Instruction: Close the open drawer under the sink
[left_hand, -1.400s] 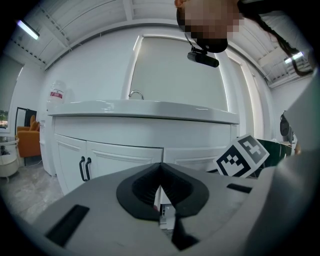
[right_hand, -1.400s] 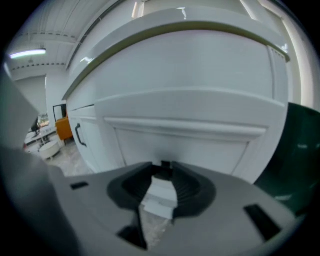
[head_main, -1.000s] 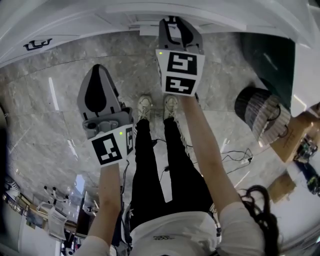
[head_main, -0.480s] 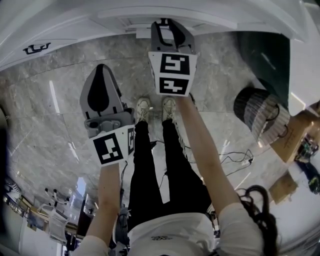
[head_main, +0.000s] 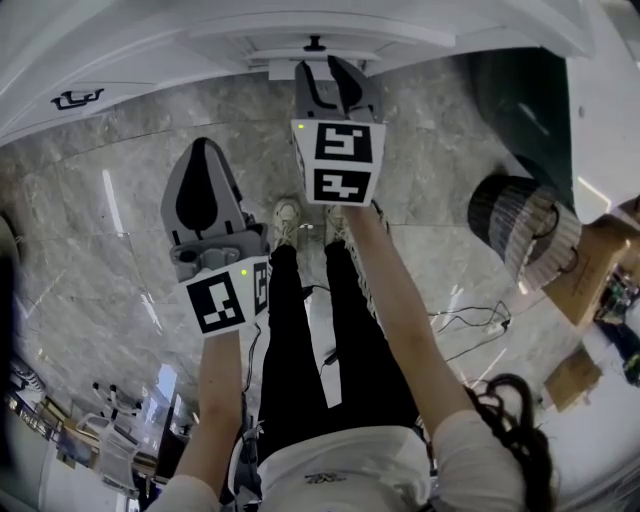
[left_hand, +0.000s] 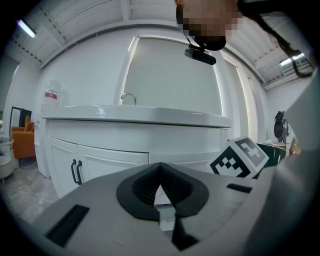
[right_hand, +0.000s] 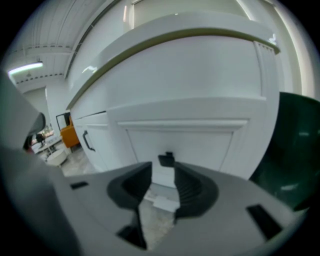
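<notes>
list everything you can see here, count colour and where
cabinet: 1, white, under the sink counter
drawer: 1, white with black knob, cabinet middle
door handles: 2, black, cabinet's left doors
tap: 1, silver, on counter
bottle: 1, white, red label, counter's left end
dark green object: 1, right of cabinet
basket: 1, dark striped, grey floor at right
boxes: at least 2, brown, far right
chair: 1, orange, far left
cables: several, dark, on floor
legs: 2, black trousers, white shoes
left gripper: 1, grey, jaws together, empty
right gripper: 1, grey, jaws apart, knob just ahead
</notes>
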